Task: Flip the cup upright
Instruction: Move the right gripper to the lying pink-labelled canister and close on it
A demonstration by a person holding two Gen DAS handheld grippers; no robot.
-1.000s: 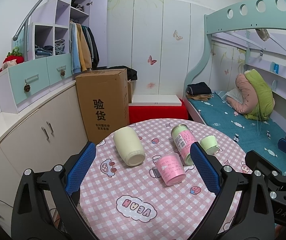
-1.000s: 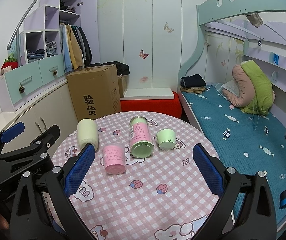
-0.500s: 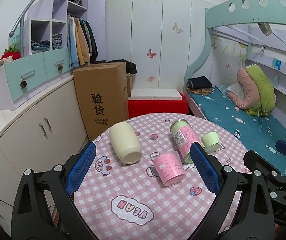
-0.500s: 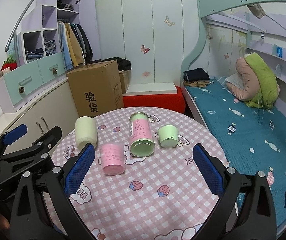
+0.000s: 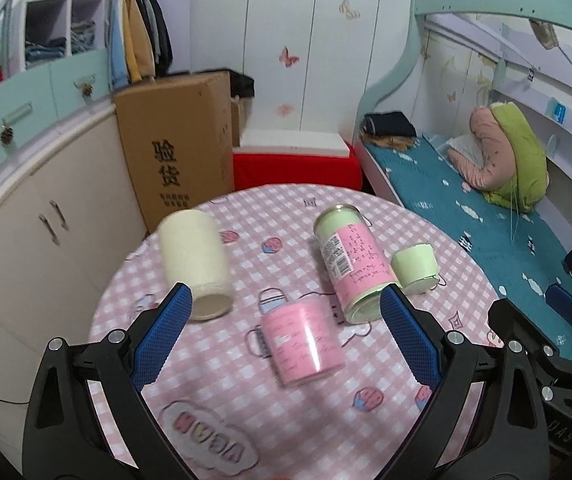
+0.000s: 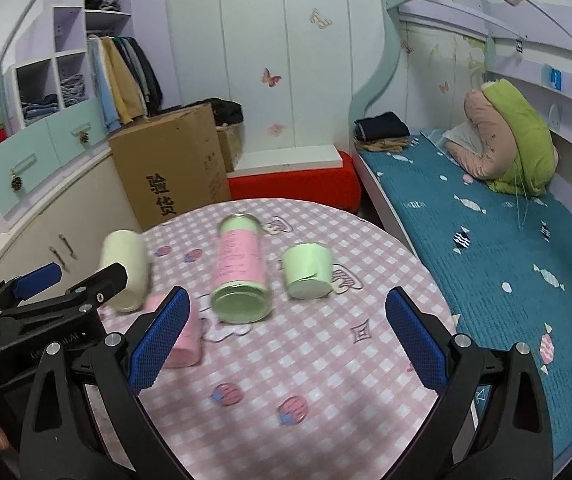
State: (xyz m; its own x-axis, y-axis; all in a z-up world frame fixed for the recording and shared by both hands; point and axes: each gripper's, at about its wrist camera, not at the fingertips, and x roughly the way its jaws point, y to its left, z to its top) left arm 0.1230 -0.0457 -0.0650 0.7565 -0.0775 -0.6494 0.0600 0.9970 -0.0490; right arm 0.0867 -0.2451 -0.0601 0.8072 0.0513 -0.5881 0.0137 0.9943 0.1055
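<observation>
Pink cup (image 5: 301, 343) lies sideways — blurred, ungripped.

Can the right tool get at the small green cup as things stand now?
Probably yes. The right tool is open and empty, and the small green cup lies on its side just ahead of it, apart from the tall can, with nothing between.

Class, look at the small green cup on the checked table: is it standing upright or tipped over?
Tipped over. The small green cup lies on its side on the table, beside the tall pink-labelled can, one round end facing the camera.
</observation>
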